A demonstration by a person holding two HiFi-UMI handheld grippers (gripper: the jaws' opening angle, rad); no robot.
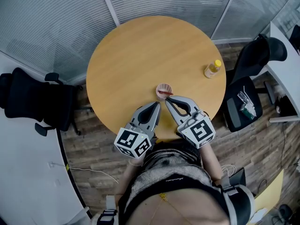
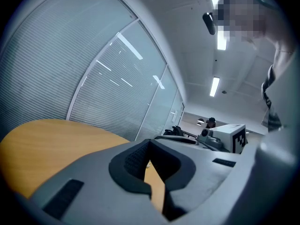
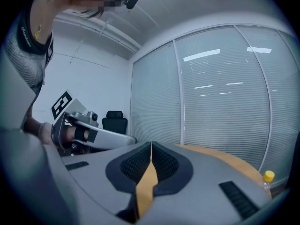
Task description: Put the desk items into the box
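a small, round, pinkish open container (image 1: 164,91) is seen near the middle of the round wooden table (image 1: 136,50), toward the person's side. a thin red thing (image 1: 163,93) lies across its opening; what it is cannot be made out. no other box is shown in any view, so this container is judged to be the box meant, though that is not settled.

a small clear bottle with a yellow cap (image 1: 212,69) stands upright near the table's right edge, well apart from the container. it is the only loose item seen on the tabletop. if the container is the box, one item is already lodged in it and the bottle is left outside.

the right gripper (image 1: 167,99) is held just beside the container, with its jaws pressed together and nothing between them. the left gripper (image 1: 157,104) is held close alongside, its jaws likewise brought tip to tip on nothing. only bare tabletop is seen through the gaps behind the tips.

black office chairs (image 1: 37,102) are placed around the table.
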